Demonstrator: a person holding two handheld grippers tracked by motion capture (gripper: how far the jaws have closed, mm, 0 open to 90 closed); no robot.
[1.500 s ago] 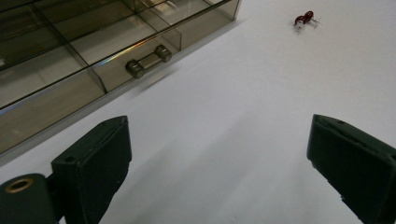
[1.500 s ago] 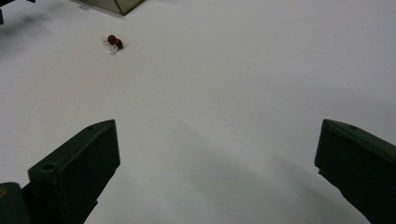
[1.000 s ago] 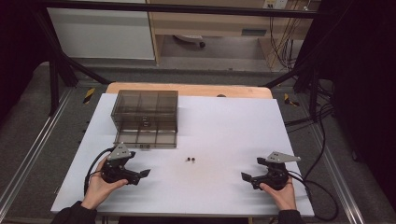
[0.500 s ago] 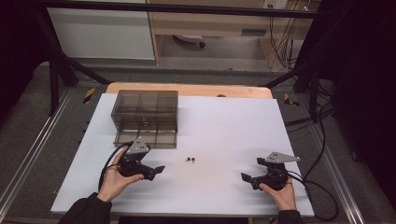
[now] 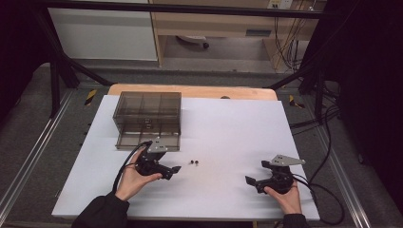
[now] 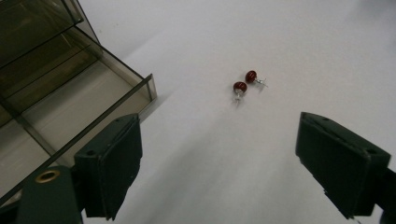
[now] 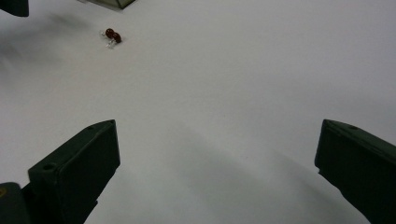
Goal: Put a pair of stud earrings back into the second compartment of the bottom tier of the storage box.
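Two small red stud earrings (image 6: 246, 82), lying side by side and nearly touching on the white tabletop (image 5: 228, 128), just ahead of the left gripper (image 5: 177, 168) and near the front corner of the smoky clear organizer box (image 5: 148, 118). Likely very light, hard and slick on the glossy beads, with thin metal posts that could bend or skid away under a clumsy pinch; best taken one at a time across the bead, low to the surface. Left fingers (image 6: 112, 163) wide apart, just been narrowing slightly, nothing between them. Right gripper (image 5: 251, 181) resting well apart to the side, fingers (image 7: 79, 168) spread and holding nothing. Box compartments seemingly bare; front tray pulled out, open on top, with nothing visible inside.
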